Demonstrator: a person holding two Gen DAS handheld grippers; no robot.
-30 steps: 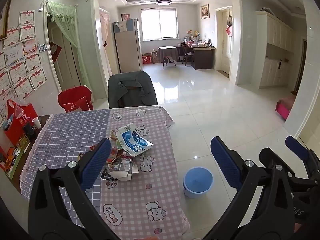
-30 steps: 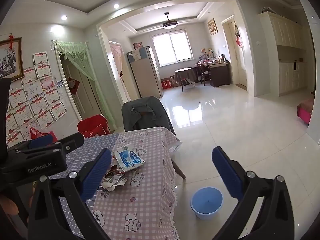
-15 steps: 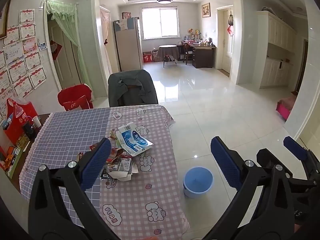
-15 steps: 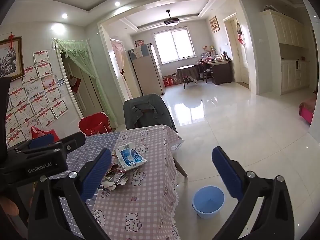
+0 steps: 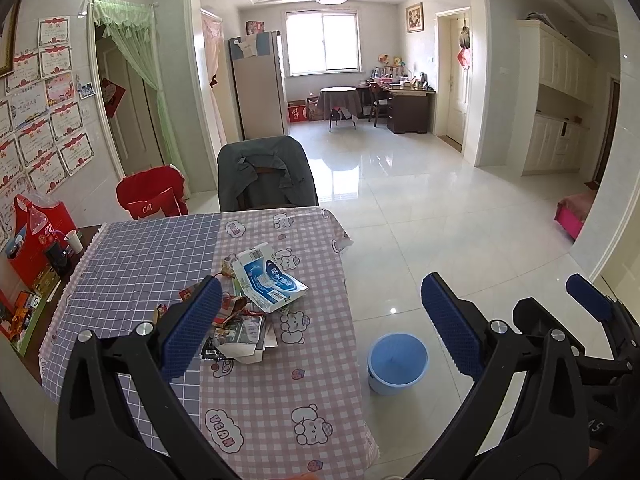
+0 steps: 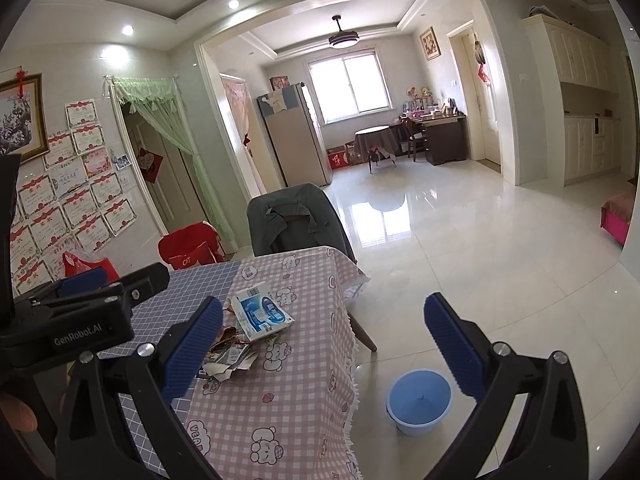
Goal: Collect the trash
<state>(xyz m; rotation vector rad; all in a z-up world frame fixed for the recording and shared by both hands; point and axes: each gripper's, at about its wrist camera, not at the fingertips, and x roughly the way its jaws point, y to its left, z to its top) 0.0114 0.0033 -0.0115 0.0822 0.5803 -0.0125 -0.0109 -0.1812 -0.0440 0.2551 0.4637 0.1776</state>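
A heap of trash lies on the surface, on the pink checked half of the cloth close to its seam with the blue checked half. Topmost, at the heap's 1 o'clock side, is a torn white-and-blue carton; below it sit crumpled wrappers and scraps of printed paper.

At about 4 o'clock from the heap, down on the tiled floor just beside the surface's edge, stands a blue plastic bucket, upright and with nothing visible inside.

The left claw hangs above the near end of the surface, its two blue-padded fingers spread wide with nothing between them; one pad overlaps the heap's left edge in the left wrist view. The right claw is likewise released and holds nothing, sitting to the right of the left one, over the surface's near edge and the floor.

At 12 o'clock beyond the heap, a chair draped with a grey jacket stands against the far end of the surface.
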